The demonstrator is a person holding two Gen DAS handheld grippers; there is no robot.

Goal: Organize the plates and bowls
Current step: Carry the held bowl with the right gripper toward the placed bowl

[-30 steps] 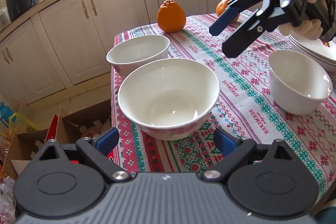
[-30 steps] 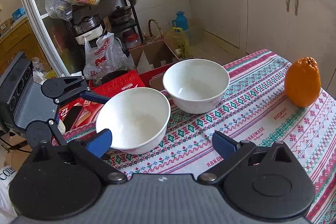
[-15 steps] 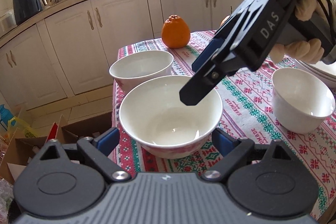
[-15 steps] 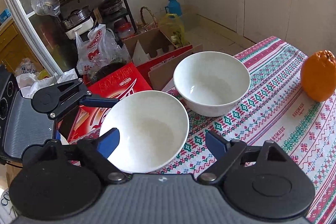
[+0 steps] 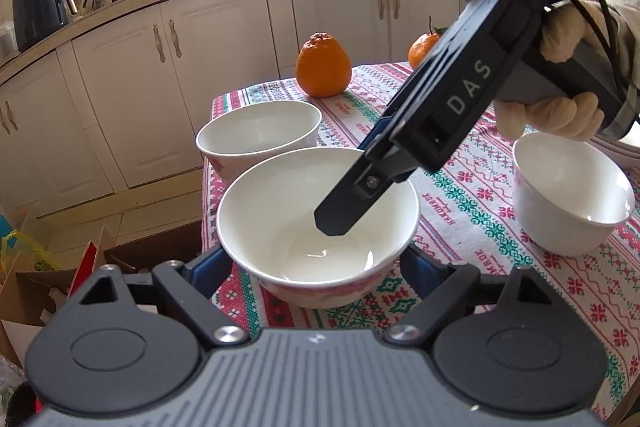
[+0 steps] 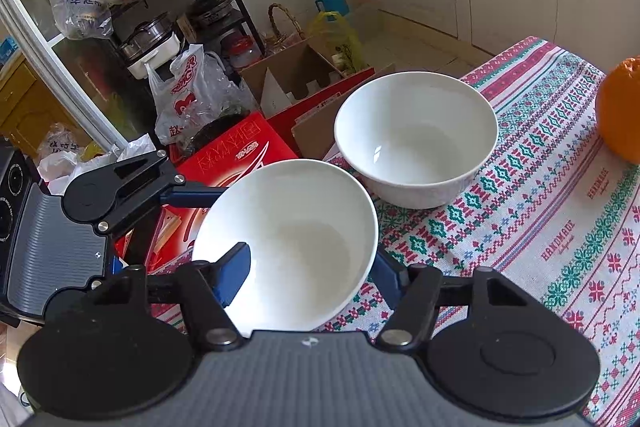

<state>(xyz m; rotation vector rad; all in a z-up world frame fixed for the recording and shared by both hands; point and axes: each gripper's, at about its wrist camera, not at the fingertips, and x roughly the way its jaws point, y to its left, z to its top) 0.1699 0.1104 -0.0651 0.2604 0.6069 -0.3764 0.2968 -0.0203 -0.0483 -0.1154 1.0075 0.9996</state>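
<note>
A white bowl [image 5: 280,211] stands near the table's corner; it also shows in the right wrist view [image 6: 296,239]. My left gripper [image 5: 316,263] is open, with one finger on each side of this bowl at its near side. My right gripper [image 6: 312,267] is open and straddles the same bowl's rim, one finger inside and one outside; its body [image 5: 460,99] reaches down from the upper right. A second white bowl [image 5: 260,131] stands just behind. A third white bowl [image 5: 568,195] stands to the right.
Two oranges [image 5: 323,65] [image 5: 424,47] sit at the table's far edge. Stacked white plates [image 5: 624,149] lie at the far right, mostly hidden. The table has a patterned cloth [image 5: 480,195]. Cardboard boxes [image 6: 296,75] and bags clutter the floor beside the table.
My right gripper has come down from above the table, and one finger now sits inside the near bowl. My left gripper has moved closer, so its fingers flank that bowl.
</note>
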